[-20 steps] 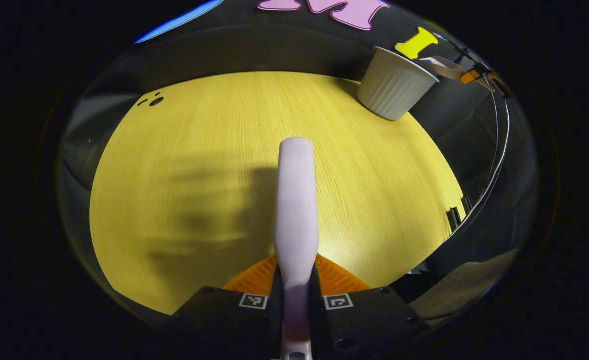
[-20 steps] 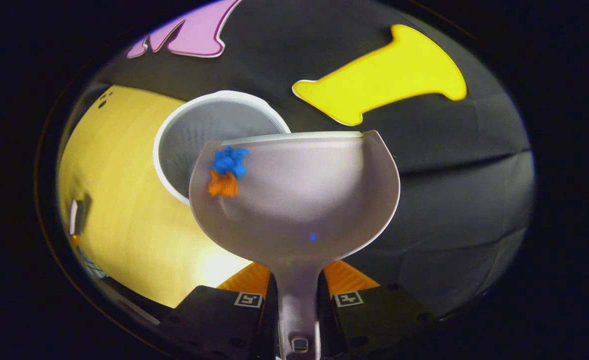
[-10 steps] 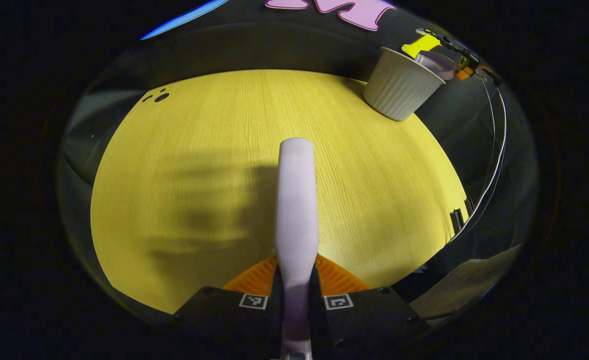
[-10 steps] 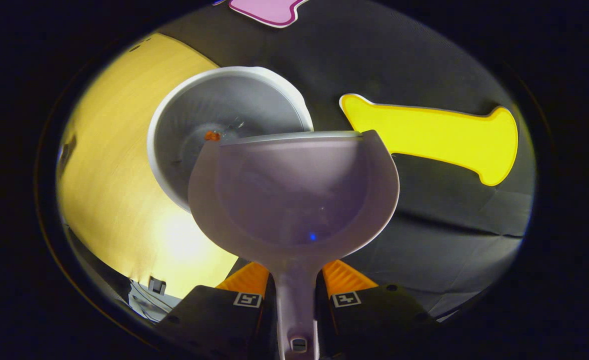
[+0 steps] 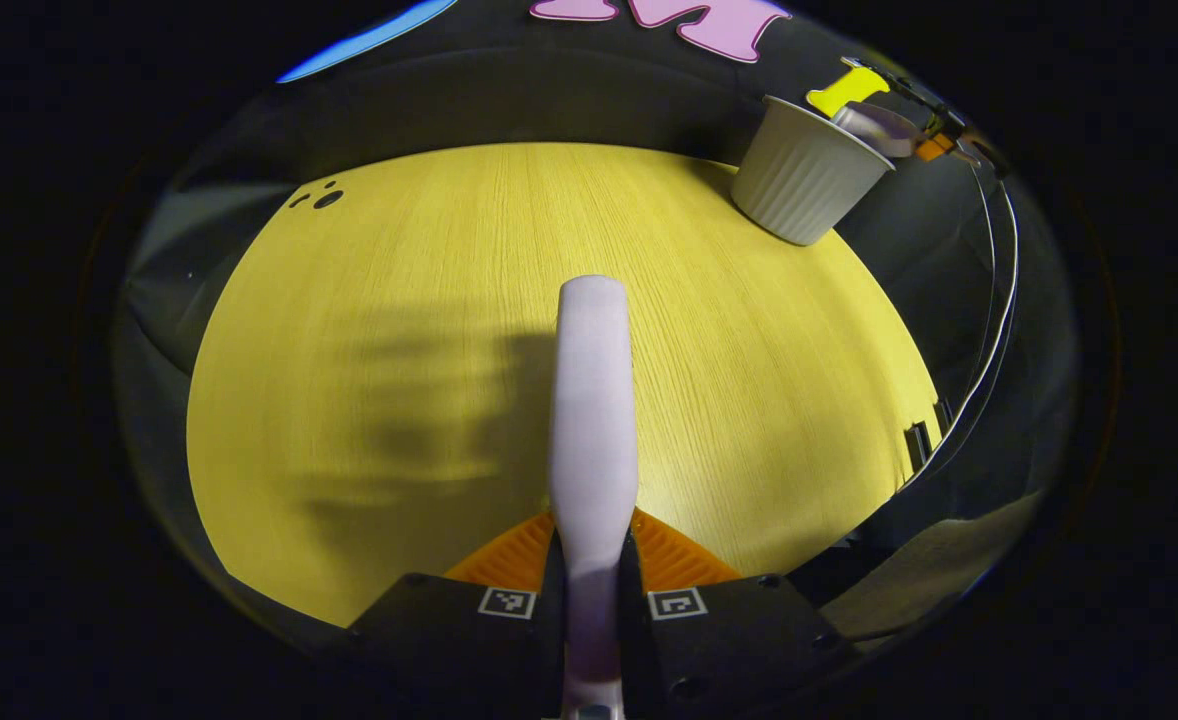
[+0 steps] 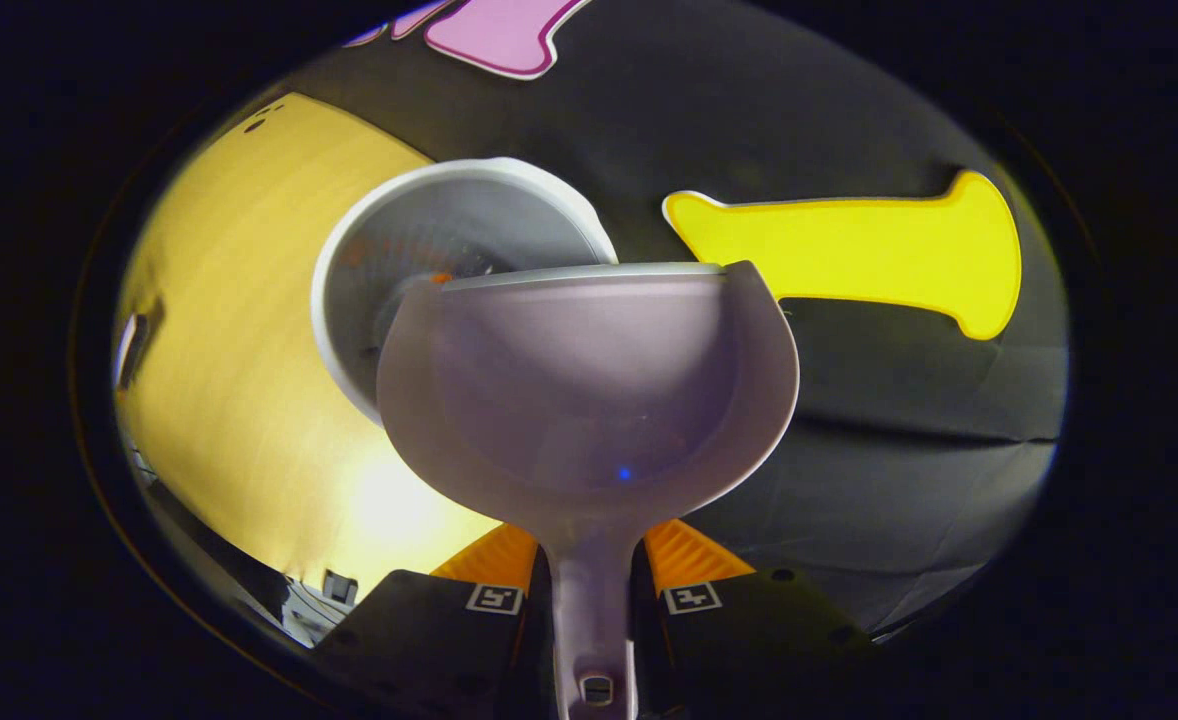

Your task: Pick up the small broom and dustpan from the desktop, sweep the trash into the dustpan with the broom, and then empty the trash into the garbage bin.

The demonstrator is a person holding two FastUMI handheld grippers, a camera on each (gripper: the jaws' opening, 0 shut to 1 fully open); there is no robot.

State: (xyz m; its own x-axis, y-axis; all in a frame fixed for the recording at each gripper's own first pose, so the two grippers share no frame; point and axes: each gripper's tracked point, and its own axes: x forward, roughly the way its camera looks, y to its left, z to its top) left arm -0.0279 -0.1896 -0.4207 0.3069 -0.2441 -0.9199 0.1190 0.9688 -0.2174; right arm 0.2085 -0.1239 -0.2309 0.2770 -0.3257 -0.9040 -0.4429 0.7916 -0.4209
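Observation:
In the left gripper view my left gripper (image 5: 591, 570) is shut on the pale lilac broom (image 5: 594, 400), which sticks out over the yellow desktop (image 5: 399, 330). In the right gripper view my right gripper (image 6: 594, 590) is shut on the handle of the pale lilac dustpan (image 6: 589, 390), whose scoop holds nothing and hangs at the rim of the white garbage bin (image 6: 429, 240). A speck of orange trash (image 6: 439, 277) lies inside the bin. The left gripper view has the ribbed bin (image 5: 799, 180) at the table's far right, with the dustpan (image 5: 874, 122) tipped over its rim.
Small dark holes (image 5: 319, 197) mark the desktop's far left. A cable (image 5: 989, 330) runs down past the table's right edge. The black cloth wall stands right behind the bin.
The blue and orange trash slid out of the dustpan into the bin as the pan tipped over the rim. The pan has since drawn back slightly. The broom stays put.

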